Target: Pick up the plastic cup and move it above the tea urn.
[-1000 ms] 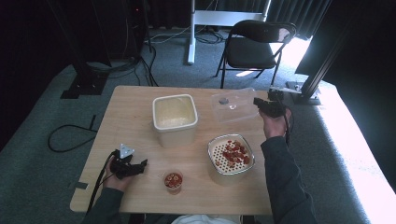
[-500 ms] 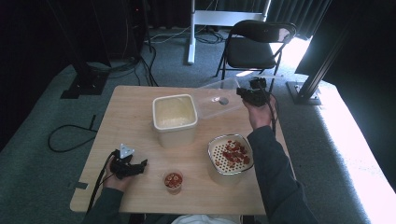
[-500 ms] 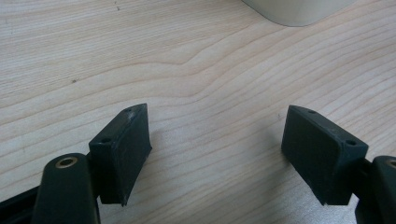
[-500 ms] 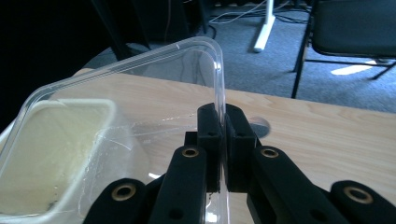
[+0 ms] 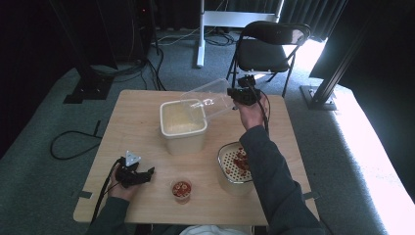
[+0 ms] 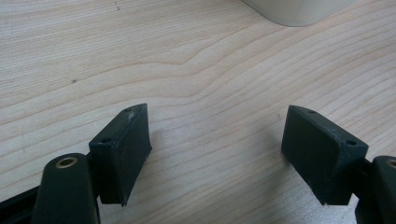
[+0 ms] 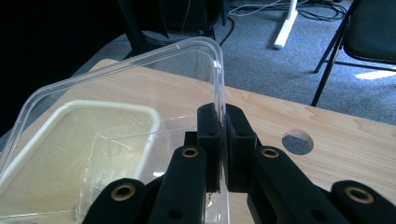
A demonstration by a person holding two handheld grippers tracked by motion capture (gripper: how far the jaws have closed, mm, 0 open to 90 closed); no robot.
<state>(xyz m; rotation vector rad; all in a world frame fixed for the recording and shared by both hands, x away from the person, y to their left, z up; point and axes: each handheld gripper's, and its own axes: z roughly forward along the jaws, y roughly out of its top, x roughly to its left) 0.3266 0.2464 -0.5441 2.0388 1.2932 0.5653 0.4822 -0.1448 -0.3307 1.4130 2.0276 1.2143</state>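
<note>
A: Where's the clear lid [image 5: 208,98]?

B: Clamped by its edge in your right gripper [image 5: 238,94], tilted, stretching toward 9 o'clock over the cream container [image 5: 182,128]. Your left gripper [image 5: 143,175] rests with its jaws apart at 7.

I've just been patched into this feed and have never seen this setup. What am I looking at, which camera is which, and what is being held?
No robot here: a person holds a two-jaw tool in each hand. The high view looks down on the pale wooden table. The other two cameras ride on the tools, looking along their black jaws. The right gripper is clamped on the rim of a clear plastic lid, held tilted over the open cream plastic tub. The left gripper rests open on bare wood. Also on the table: a white bowl of red pieces and a small cup of red pieces.
</note>
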